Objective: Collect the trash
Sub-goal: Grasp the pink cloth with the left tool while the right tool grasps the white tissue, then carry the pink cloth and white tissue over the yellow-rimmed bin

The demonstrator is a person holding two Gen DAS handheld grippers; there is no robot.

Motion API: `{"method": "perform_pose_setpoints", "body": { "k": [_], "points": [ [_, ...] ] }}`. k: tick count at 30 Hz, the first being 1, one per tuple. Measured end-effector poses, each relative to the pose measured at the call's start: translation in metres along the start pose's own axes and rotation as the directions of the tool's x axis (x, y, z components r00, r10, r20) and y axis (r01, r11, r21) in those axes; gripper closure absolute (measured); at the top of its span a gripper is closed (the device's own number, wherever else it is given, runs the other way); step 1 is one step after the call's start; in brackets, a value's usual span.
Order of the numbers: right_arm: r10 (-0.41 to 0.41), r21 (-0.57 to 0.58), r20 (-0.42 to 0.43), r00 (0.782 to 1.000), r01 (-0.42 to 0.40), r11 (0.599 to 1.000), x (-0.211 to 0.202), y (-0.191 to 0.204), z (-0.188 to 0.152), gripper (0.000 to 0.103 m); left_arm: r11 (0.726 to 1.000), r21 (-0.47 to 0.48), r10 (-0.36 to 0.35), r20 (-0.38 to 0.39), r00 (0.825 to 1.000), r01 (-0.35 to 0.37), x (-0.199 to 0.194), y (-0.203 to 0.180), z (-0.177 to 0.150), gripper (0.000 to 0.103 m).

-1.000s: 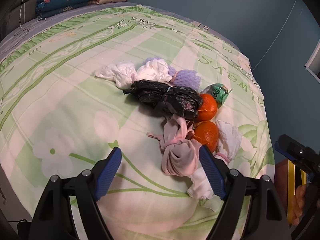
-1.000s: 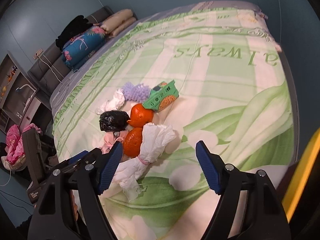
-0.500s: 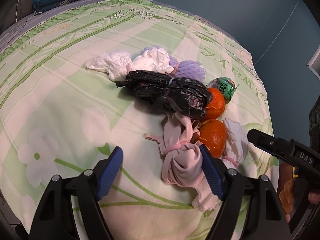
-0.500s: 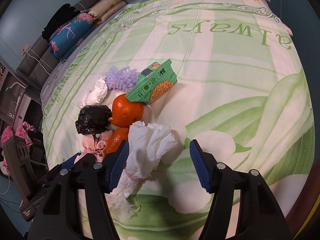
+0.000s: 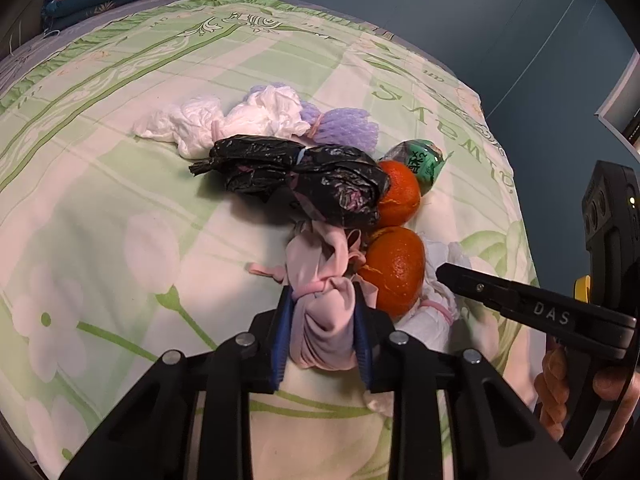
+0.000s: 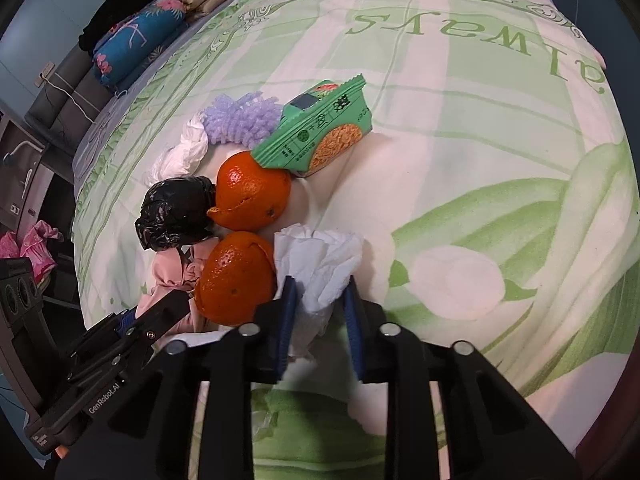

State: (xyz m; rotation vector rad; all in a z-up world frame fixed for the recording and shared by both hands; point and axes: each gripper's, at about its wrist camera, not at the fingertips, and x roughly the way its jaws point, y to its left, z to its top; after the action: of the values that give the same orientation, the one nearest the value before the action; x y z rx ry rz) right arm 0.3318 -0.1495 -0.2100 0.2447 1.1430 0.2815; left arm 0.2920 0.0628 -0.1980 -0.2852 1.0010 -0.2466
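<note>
My left hand-held gripper is closing w/ the knotted pink cloth bundle pinched between its pads, my right hand-held gripper closing on the crumpled white tissue wad, both lying by the peeled orange rind on the green floral bed sheet.

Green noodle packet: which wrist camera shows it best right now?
The right wrist view: the green noodle packet lies open to the camera, printed face and crimped end visible, its lower end over the upper orange. The left wrist view shows only one end behind that orange.
</note>
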Motion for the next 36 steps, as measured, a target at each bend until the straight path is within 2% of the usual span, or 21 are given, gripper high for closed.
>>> {"method": "perform_pose_setpoints", "body": {
  "k": [2, 6, 23, 36],
  "points": [
    [0.004, -0.005, 0.005, 1.0, -0.004, 1.0, -0.001, 0.002, 0.0, 0.092, 1.0, -0.008, -0.009, -0.001, 1.0, 0.009, -0.001, 0.002, 0.0, 0.08],
    [0.01, -0.023, 0.028, 1.0, -0.009, 1.0, -0.009, 0.008, 0.0, 0.095, 1.0, -0.02, -0.017, -0.001, 1.0, 0.017, -0.004, 0.004, 0.0, 0.08],
    [0.044, -0.046, 0.155, 0.987, -0.038, 0.998, -0.081, 0.009, -0.013, 0.095, 1.0, -0.006, -0.007, 0.051, 0.999, 0.008, -0.046, -0.006, -0.002, 0.081],
    [0.073, -0.07, 0.243, 0.967, -0.058, 0.996, -0.139, 0.01, -0.033, 0.095, 1.0, 0.002, 0.01, 0.099, 0.995, -0.01, -0.086, -0.01, -0.014, 0.081]
  ]
}}
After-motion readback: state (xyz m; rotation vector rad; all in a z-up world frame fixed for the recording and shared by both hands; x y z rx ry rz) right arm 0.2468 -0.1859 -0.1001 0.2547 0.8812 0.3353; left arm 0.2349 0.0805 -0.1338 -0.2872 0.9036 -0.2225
